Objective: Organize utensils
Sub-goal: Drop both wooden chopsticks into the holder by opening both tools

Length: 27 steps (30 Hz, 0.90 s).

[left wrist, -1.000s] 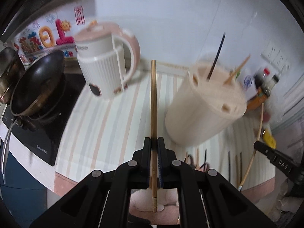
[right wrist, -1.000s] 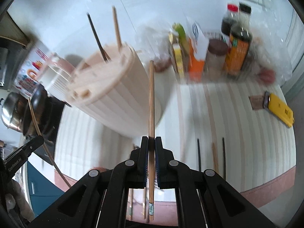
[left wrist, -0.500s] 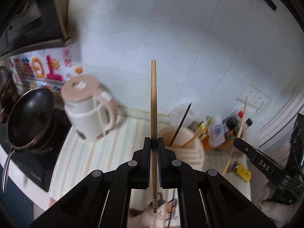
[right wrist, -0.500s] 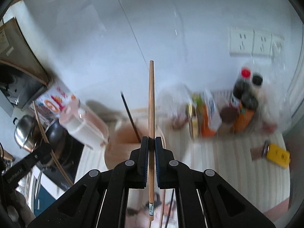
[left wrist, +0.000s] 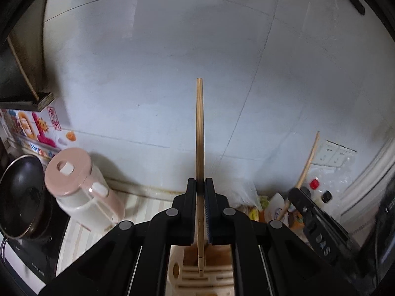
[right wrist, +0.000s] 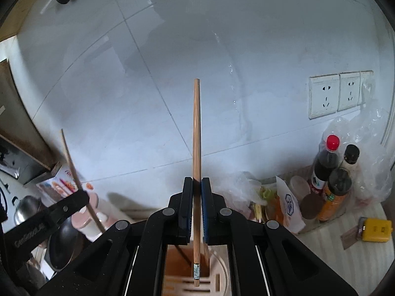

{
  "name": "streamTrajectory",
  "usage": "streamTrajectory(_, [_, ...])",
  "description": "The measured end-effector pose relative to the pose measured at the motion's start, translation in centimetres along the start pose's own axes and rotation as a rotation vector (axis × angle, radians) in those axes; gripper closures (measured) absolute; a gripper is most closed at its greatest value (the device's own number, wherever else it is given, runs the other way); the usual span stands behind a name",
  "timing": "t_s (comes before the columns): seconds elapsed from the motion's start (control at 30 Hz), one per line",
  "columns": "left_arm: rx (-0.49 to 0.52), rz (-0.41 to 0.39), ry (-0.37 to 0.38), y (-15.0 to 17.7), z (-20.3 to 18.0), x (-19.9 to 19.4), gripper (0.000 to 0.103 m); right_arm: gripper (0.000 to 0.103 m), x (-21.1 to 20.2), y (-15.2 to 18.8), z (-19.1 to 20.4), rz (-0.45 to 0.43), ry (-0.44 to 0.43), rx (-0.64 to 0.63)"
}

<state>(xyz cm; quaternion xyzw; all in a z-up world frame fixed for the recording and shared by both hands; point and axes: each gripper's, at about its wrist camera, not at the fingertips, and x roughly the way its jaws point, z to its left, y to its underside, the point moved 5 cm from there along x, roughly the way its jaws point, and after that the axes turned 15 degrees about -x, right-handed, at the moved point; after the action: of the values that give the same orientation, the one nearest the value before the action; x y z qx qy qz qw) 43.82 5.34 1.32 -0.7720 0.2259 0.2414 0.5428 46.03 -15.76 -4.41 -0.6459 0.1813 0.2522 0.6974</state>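
Note:
My left gripper (left wrist: 200, 185) is shut on a wooden chopstick (left wrist: 199, 133) that stands upright, its lower end hanging over the beige utensil holder (left wrist: 187, 278) directly below. My right gripper (right wrist: 196, 183) is shut on another wooden chopstick (right wrist: 196, 133), also upright, with its banded lower tip above the opening of the same holder (right wrist: 217, 281). A dark chopstick leans inside that opening. Each gripper shows in the other's view: the right one (left wrist: 296, 192) at lower right, the left one (right wrist: 84, 194) at lower left, both with their sticks.
A pink and white kettle (left wrist: 76, 187) and a black pan (left wrist: 19, 192) on a cooktop stand to the left. Sauce bottles (right wrist: 325, 165), plastic bags and snack packets crowd the back right by the wall sockets (right wrist: 323, 96). A yellow object (right wrist: 376, 229) lies on the striped counter.
Both grippers have risen and tilted up, chopsticks still gripped. The holder has slid from mid-frame to directly beneath the fingers, and the white tiled wall now fills most of both views.

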Motion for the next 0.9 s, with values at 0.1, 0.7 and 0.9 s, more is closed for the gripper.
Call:
streamTrajectory(0.1, [0.02, -0.001, 0.0, -0.1, -0.5, 1.6, 0.099, 0.096, 0.8, 0.3, 0.2, -0.025, 0.012, -0.003])
streamTrajectory(0.7, [0.066, 0.124, -0.103, 3.2, 1.7, 0.0, 0.054, 0.048, -0.2, 3.7, -0.2, 0.066, -0.045, -0.049])
streamTrajectory(0.9, [0.049, 0.102, -0.209, 5.1, 5.1, -3.3, 0.007, 0.045, -4.2, 5.5, -2.0, 0.11, 0.026, -0.081])
